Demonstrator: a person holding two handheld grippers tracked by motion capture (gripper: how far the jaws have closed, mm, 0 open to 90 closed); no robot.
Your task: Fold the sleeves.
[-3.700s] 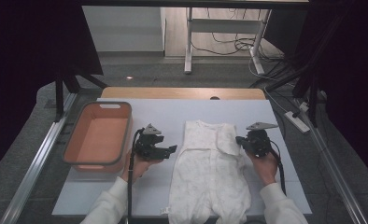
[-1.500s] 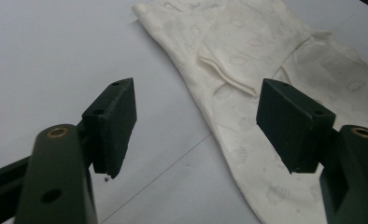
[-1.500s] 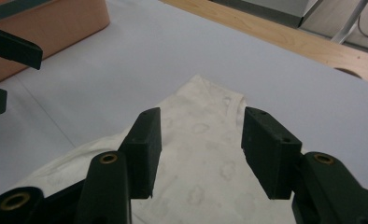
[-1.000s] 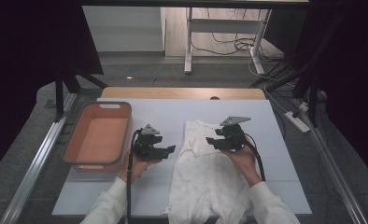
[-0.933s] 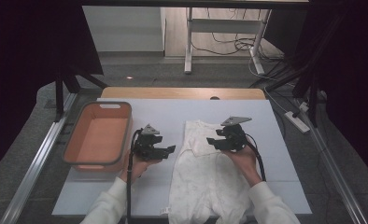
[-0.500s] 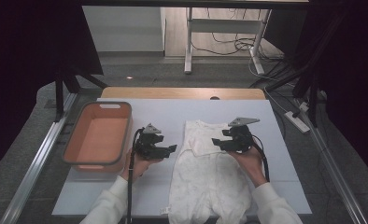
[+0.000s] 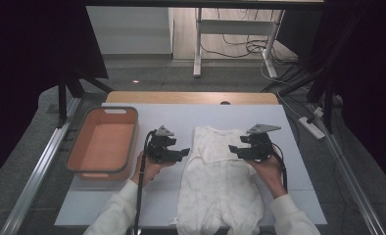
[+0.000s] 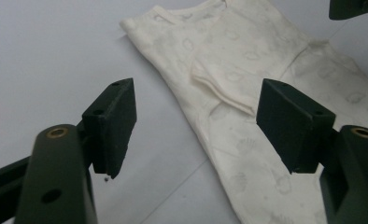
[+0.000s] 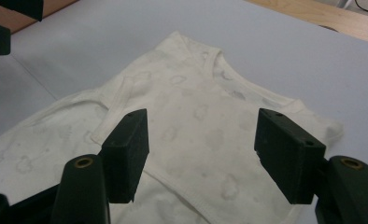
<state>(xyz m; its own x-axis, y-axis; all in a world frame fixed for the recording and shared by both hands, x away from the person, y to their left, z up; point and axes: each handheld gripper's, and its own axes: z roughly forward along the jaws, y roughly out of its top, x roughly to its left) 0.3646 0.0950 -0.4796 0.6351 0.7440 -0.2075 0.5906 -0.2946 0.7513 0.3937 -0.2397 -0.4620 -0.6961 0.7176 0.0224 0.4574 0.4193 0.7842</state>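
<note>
R tongs (image 7: 236, 150) over the R shoulder of the baby garment (image 7: 220, 181), jaws wide and just been opening, nothing pinched btwn them; in the right gripper view the folded-in sleeve flap (image 9: 173, 140) lies flat under the gap, pads clear of the cloth. L tongs (image 7: 181, 154) wide too, empty, hovering just beside the garment's L edge over bare surface (image 7: 289, 147); left gripper view has that same edge and the sleeve fold (image 8: 229, 79) running btwn the jaws, untouched. Garment lies centre of the white surface, neck end far from the person, legs toward them. Hard to see: garment's leg ends run off the bottom edge of the high view, faint print barely readable, and each gripper view cuts the cloth at the frame edge. Hands: R hand (image 7: 267, 169) wraps the gripper body from behind, forearm angled in from lower R, tongs pointing left across the cloth; L hand (image 7: 149, 166) grips from below, tongs pointing right, cable trailing down along the sleeve. Orange bin (image 7: 103, 144) sits well apart, left of the L hand.
</note>
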